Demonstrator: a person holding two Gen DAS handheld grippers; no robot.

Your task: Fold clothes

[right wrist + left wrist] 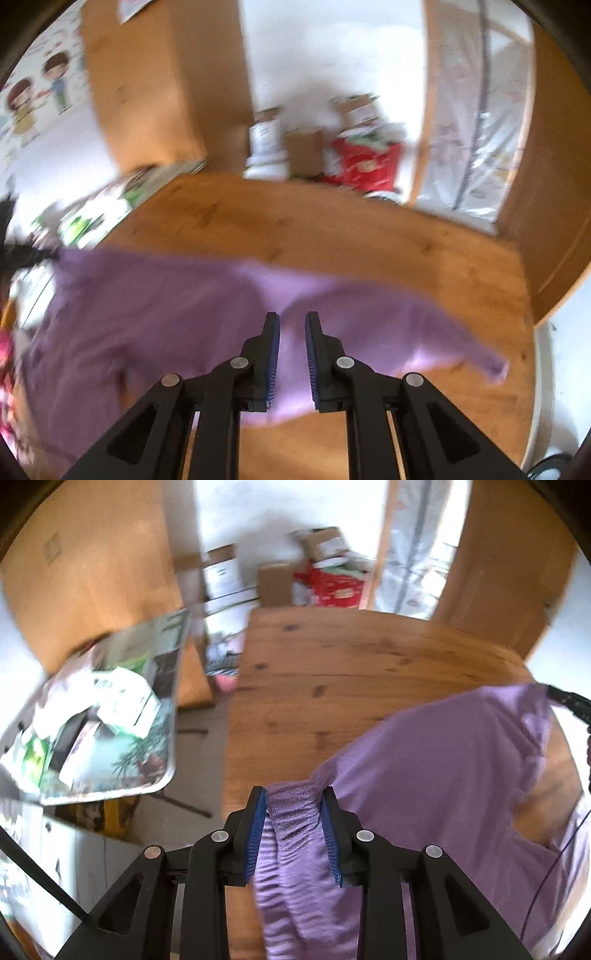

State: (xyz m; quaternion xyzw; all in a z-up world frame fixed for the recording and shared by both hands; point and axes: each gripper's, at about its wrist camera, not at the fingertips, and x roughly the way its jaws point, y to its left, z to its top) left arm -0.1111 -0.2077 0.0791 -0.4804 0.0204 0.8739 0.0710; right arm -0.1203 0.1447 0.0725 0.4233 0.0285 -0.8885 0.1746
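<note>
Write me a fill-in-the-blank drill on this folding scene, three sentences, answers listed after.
1. The garment being folded is ____ in colour.
2. It lies partly on a ____ table.
3. A bunched fold of the garment sits between the blue pads of the ____ gripper, while the other gripper has nothing between its pads.

Answers: purple; wooden; left

Wooden table (pixel 332 664), white wall (pixel 325 55), cardboard boxes (pixel 304 151)

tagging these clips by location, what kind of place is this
Probably a lived-in home room, not a lab: a purple garment lies on a knotty wooden table, opened cardboard boxes and a red bag crowd the far wall, and cartoon children stickers decorate the white wall.
</note>
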